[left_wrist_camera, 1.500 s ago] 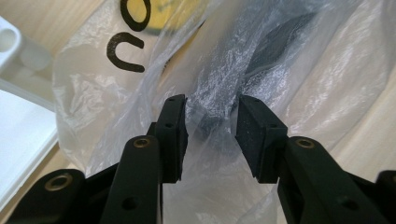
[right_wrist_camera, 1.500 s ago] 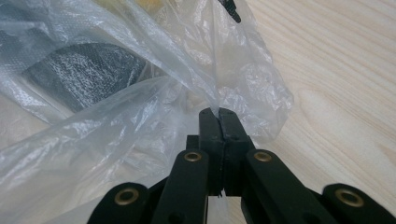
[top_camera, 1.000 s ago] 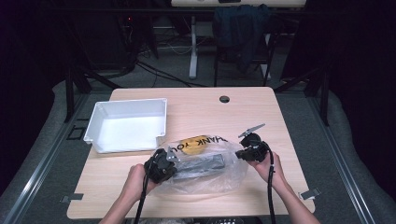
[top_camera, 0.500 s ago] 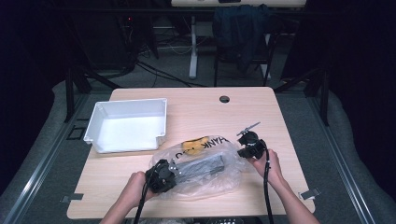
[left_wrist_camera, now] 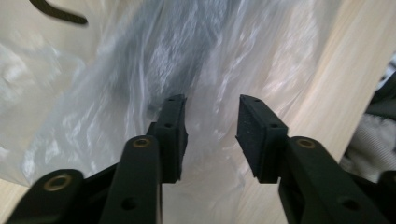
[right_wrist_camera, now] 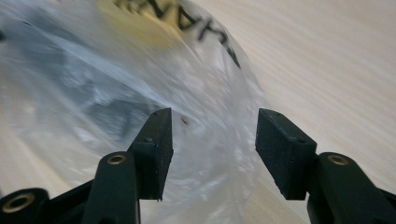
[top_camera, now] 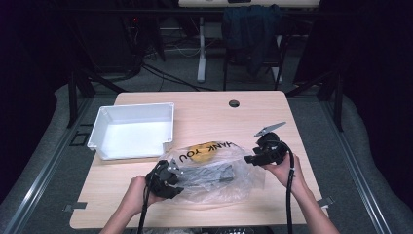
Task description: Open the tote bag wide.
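Plastic bag (top_camera: 214, 168), clear with a yellow patch and black lettering on it, lay crumpled on the near half of the table (top_camera: 253, 117), with a dark grey object (top_camera: 209, 174) inside it and a white tray (top_camera: 134, 130) standing just beyond its left end. We judged the step in hand to be taking hold of the bag at both ends, perhaps to open it or lift it, though we could not tell which from how things lay. We had the left tongs (top_camera: 171, 175) at the bag's left end and the right tongs (top_camera: 248, 159) at its right edge, each pointing inward toward the other. In the left gripper view the left tongs (left_wrist_camera: 209, 123) stood partly open, the jaws set either side of a fold of film, the film seeming to brush the left pad, with nothing clamped. In the right gripper view the right tongs (right_wrist_camera: 212, 140) gaped wider, the bag's rounded edge lying between and just beyond the jaws, again gripped by neither. The next move, as we read it, called for pushing each pair a little farther onto the film and closing on a single layer, not on the object within, since thin plastic would slip or bunch if caught loosely.
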